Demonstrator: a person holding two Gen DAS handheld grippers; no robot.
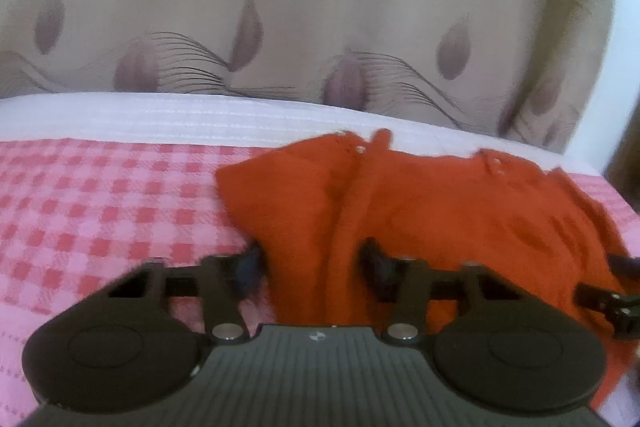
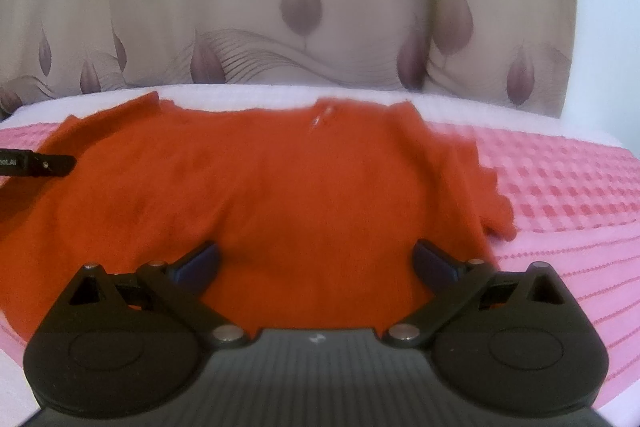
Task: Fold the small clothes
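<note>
Black gripper housings fill the lower edge of both wrist views. Ahead of them, the orange knit garment (image 2: 280, 179) lies spread on a pink checked cover (image 1: 92, 211), with its snap-fastened neckline toward the far side, near the white band (image 1: 160, 119) at the cover's edge. A patterned beige curtain (image 1: 280, 7) hangs behind.

Left gripper (image 1: 312, 263): jaws partly closed, straddling a raised fold along the garment's left edge. A visible gap remains between the pads and the cloth, so the fold sits between the fingers without being pinched.

Right gripper (image 2: 316, 263): jaws spread wide over the garment's near hem, holding nothing. Whether the fingertips touch the fabric cannot be determined.

Judged step: securing the near edge on both sides before a fold.

Hazards:
- Shallow bite. The left jaws span only a narrow ridge of knit; closing on it may catch one layer, and the lower layer would stay behind when lifted.
- Cover pickup. Low fingertips may pinch the cover together with the garment.
- Uneven grip. If only one side holds, lifting will skew the garment and the fold line will run crooked.
- Loose knit drapes and stretches; rapid motion could bunch it.
</note>
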